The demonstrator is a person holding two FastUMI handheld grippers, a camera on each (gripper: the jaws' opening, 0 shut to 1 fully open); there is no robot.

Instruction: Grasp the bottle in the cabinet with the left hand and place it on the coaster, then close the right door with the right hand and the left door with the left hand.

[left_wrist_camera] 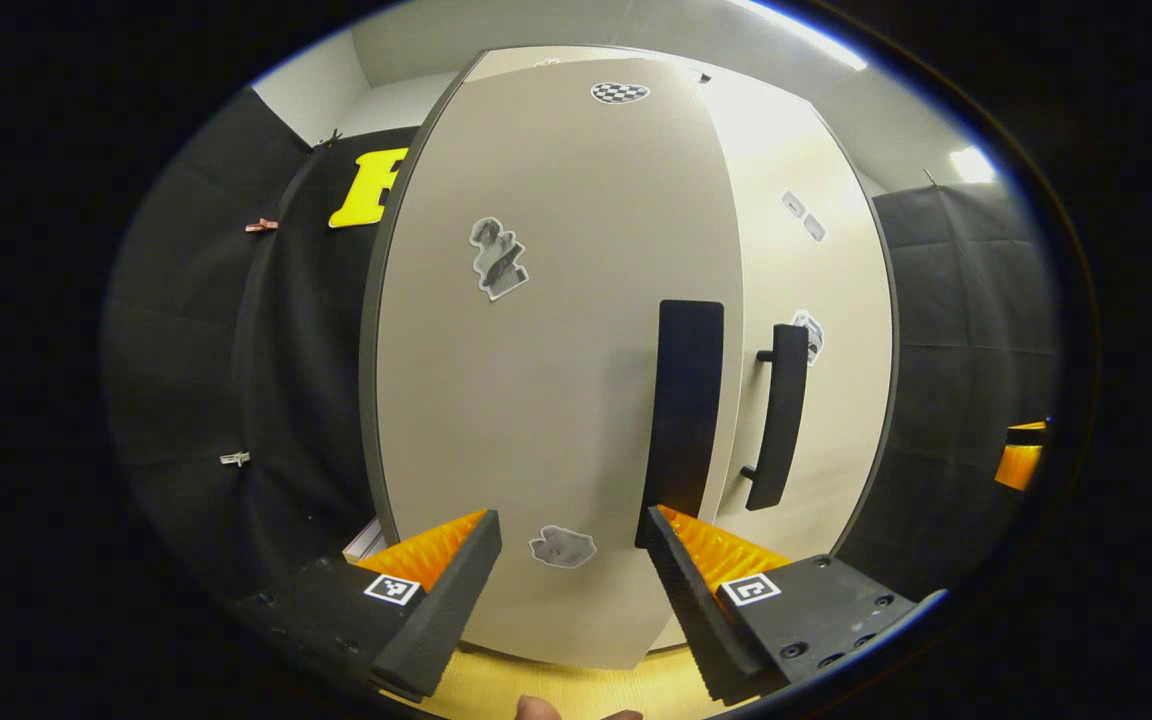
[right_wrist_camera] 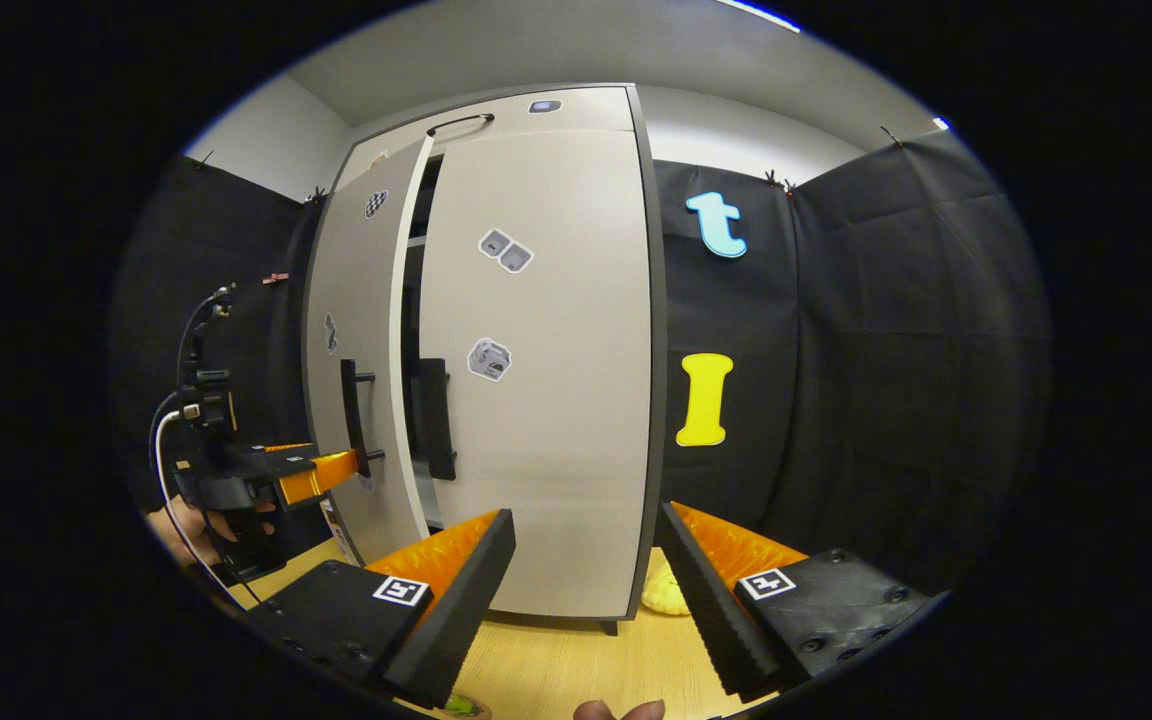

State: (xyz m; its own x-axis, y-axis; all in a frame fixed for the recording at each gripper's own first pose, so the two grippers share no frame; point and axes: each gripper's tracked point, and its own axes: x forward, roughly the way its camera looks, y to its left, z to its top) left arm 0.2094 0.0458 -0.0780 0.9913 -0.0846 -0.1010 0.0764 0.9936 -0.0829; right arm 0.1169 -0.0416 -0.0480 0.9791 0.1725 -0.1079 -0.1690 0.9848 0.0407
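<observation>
The tall beige cabinet (right_wrist_camera: 536, 110) stands on a wooden table. Its right door (right_wrist_camera: 546, 400) lies flat and shut. Its left door (right_wrist_camera: 361, 330) stands slightly ajar, with a dark gap beside it. In the left gripper view the left door (left_wrist_camera: 556, 350) is very close, its dark handle (left_wrist_camera: 681, 420) just left of the right door's handle (left_wrist_camera: 781, 415). My left gripper (left_wrist_camera: 571, 600) is open, fingers spread right in front of the door's face. The right gripper view shows that left gripper (right_wrist_camera: 321, 475) touching the left door by its handle. My right gripper (right_wrist_camera: 586, 590) hangs open, back from the right door.
A pale yellow object (right_wrist_camera: 664, 595) lies on the table (right_wrist_camera: 556, 670) at the cabinet's right foot. A small green thing (right_wrist_camera: 461, 708) shows at the bottom edge, too little to identify. A hand (right_wrist_camera: 186, 530) holds the left gripper. Black cloth walls stand on both sides.
</observation>
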